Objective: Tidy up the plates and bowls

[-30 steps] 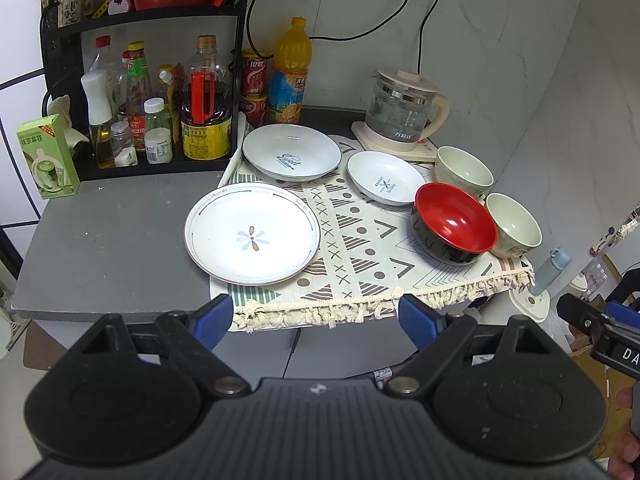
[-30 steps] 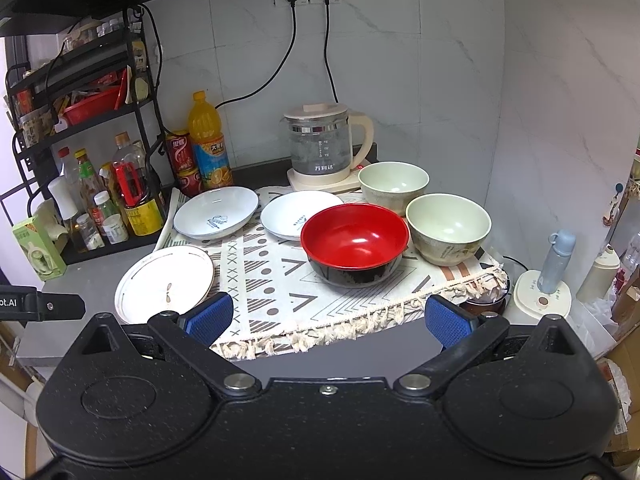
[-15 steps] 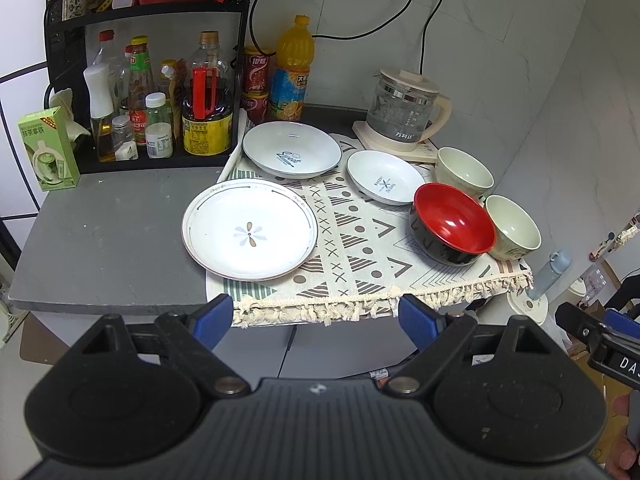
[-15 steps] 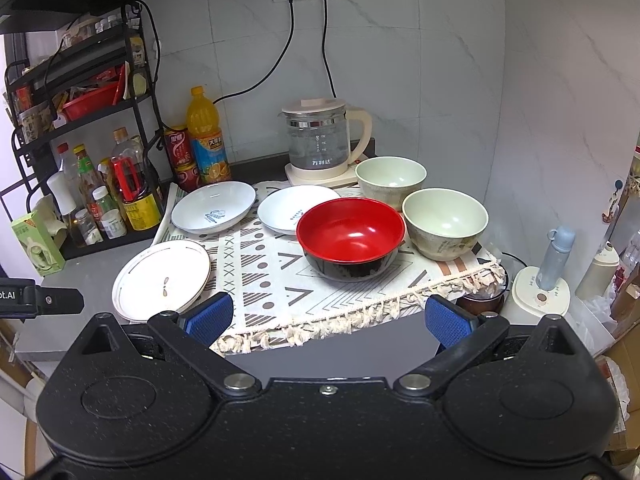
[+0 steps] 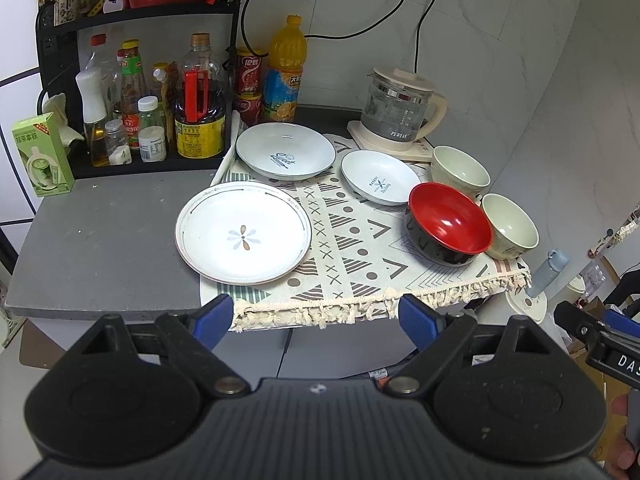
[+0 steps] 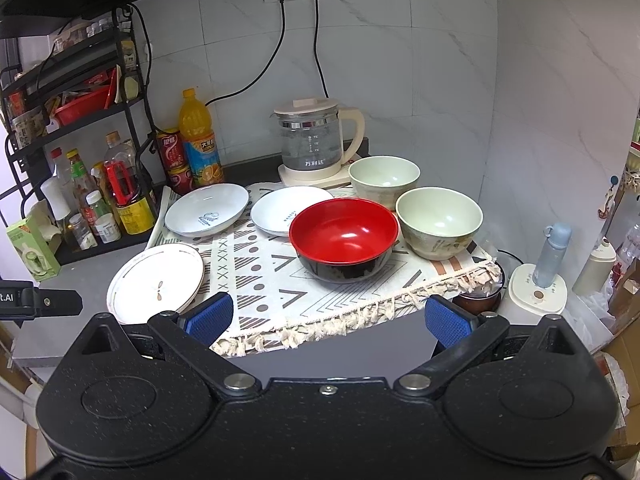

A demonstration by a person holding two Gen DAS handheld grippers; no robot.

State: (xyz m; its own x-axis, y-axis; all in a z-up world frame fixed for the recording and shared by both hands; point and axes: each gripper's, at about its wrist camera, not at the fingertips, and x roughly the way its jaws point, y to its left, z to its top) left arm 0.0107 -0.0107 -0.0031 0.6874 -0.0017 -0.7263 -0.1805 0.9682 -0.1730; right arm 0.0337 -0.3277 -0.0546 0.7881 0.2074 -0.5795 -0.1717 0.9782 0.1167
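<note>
On a patterned cloth (image 5: pixel 352 256) lie a large flower plate (image 5: pixel 243 232), a wide pale blue dish (image 5: pixel 285 156), a smaller pale blue dish (image 5: pixel 380 176), a red and black bowl (image 5: pixel 450 222) and two cream bowls (image 5: pixel 510 226) (image 5: pixel 460 168). The same dishes show in the right wrist view: flower plate (image 6: pixel 156 280), red bowl (image 6: pixel 344 236), cream bowls (image 6: pixel 438 222) (image 6: pixel 384 176). My left gripper (image 5: pixel 316 318) is open and empty, off the counter's front edge. My right gripper (image 6: pixel 328 320) is open and empty, in front of the red bowl.
A glass kettle (image 5: pixel 398 110) stands at the back. A black rack with several bottles (image 5: pixel 152 112), an orange juice bottle (image 5: pixel 285 76) and cans stand at the back left. A green carton (image 5: pixel 42 158) stands on the grey counter (image 5: pixel 100 240). A wall rises on the right.
Both grippers have drifted slightly toward the counter, so the dishes look a little nearer. Nothing on the cloth has moved. Both grippers stay open.
</note>
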